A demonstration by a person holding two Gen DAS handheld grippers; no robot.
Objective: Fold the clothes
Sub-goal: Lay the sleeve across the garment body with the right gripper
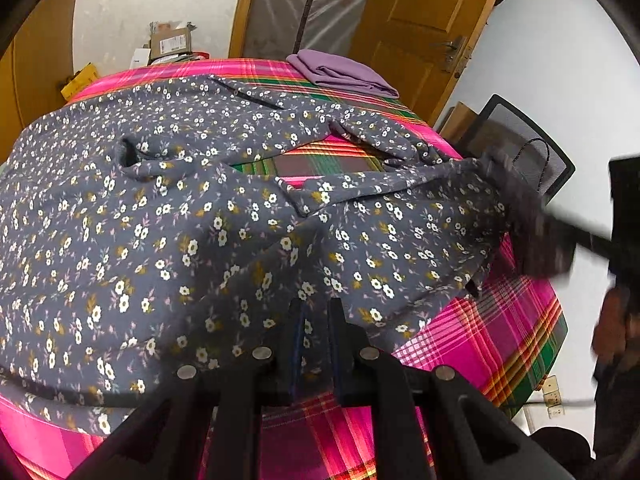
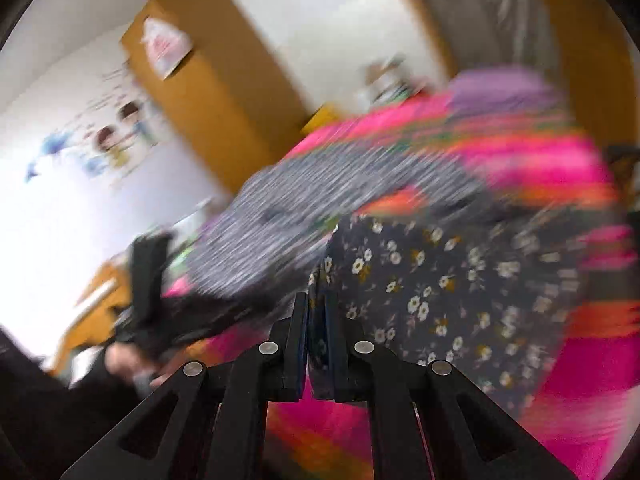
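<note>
While clamped: floral garment (image 1: 200, 216).

Right-wrist view smeared — purple cloth (image 2: 500, 88) and wall pictures (image 2: 116, 140) unreadable.

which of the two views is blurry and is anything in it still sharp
Right wrist view: heavy motion smear over the room and bedspread; only the right gripper and the floral garment pinched in its fingers stay crisp. Left wrist view: mostly sharp, fisheye-bent at the edges.

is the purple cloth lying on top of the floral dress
No, the purple cloth sits folded at the far edge of the plaid cover, apart from the floral dress, with a strip of plaid showing between them.
</note>
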